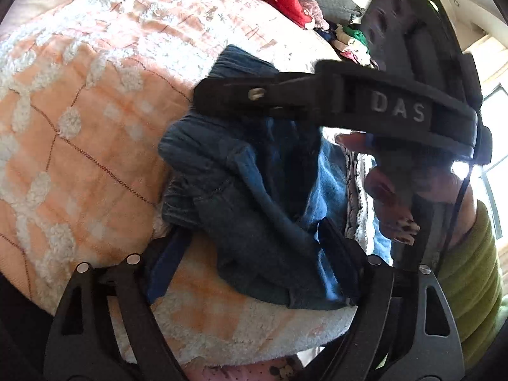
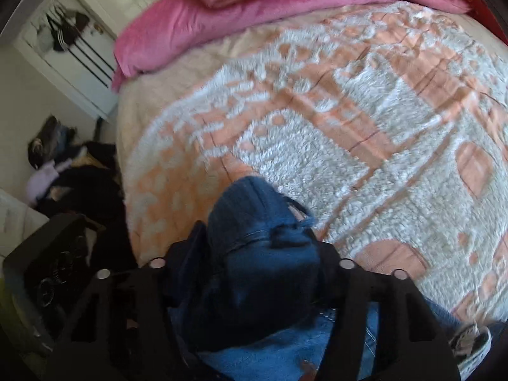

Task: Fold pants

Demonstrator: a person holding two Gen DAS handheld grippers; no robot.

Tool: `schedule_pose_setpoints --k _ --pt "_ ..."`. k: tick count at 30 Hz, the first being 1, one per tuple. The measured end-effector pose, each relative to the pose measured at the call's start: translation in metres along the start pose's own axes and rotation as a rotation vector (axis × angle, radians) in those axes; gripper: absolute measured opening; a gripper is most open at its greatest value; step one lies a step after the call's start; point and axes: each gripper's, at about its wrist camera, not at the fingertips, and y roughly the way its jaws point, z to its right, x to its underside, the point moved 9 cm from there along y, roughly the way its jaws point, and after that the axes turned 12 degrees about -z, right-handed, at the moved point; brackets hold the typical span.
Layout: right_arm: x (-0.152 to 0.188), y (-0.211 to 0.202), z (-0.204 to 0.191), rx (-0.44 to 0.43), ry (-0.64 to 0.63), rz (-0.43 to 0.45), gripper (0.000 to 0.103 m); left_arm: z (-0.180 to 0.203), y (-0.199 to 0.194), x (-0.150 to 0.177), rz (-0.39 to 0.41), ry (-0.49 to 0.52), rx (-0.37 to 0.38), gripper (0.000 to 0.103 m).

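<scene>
Dark blue denim pants (image 1: 241, 190) hang bunched above the orange and white fleece blanket (image 1: 79, 146). My left gripper (image 1: 254, 254) has its two fingers apart around the lower folds of the pants; I cannot tell if it grips them. The right gripper body marked DAS (image 1: 397, 108) reaches in from the right with its fingers shut on the upper edge of the pants. In the right wrist view my right gripper (image 2: 254, 254) is shut on a thick wad of the pants (image 2: 254, 222) above the blanket (image 2: 349, 127).
A pink duvet (image 2: 254, 9) lies bunched at the bed's far end. Loose clothes (image 1: 349, 41) lie piled beyond the bed. Dark clothes (image 2: 79, 174) lie on the floor to the left of the bed. A white cupboard (image 2: 70, 50) stands behind them.
</scene>
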Motion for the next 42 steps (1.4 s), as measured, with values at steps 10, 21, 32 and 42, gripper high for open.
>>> schedule_pose_setpoints --k 10,21,32,42 --pt "0.051 -0.108 0.016 -0.107 0.052 0.231 0.046 0.064 -0.009 0.003 0.006 0.110 0.067 0.057" --pt "0.127 -0.185 0.053 -0.065 0.130 0.414 0.069 0.161 0.013 0.025 -0.057 0.329 0.088 0.057" --pt "0.221 -0.161 0.121 0.080 0.422 0.390 0.090 0.168 0.073 0.066 -0.208 0.421 0.005 0.062" --pt "0.210 -0.154 0.095 -0.011 0.367 0.452 0.031 0.169 0.078 0.074 -0.216 0.448 -0.032 0.065"
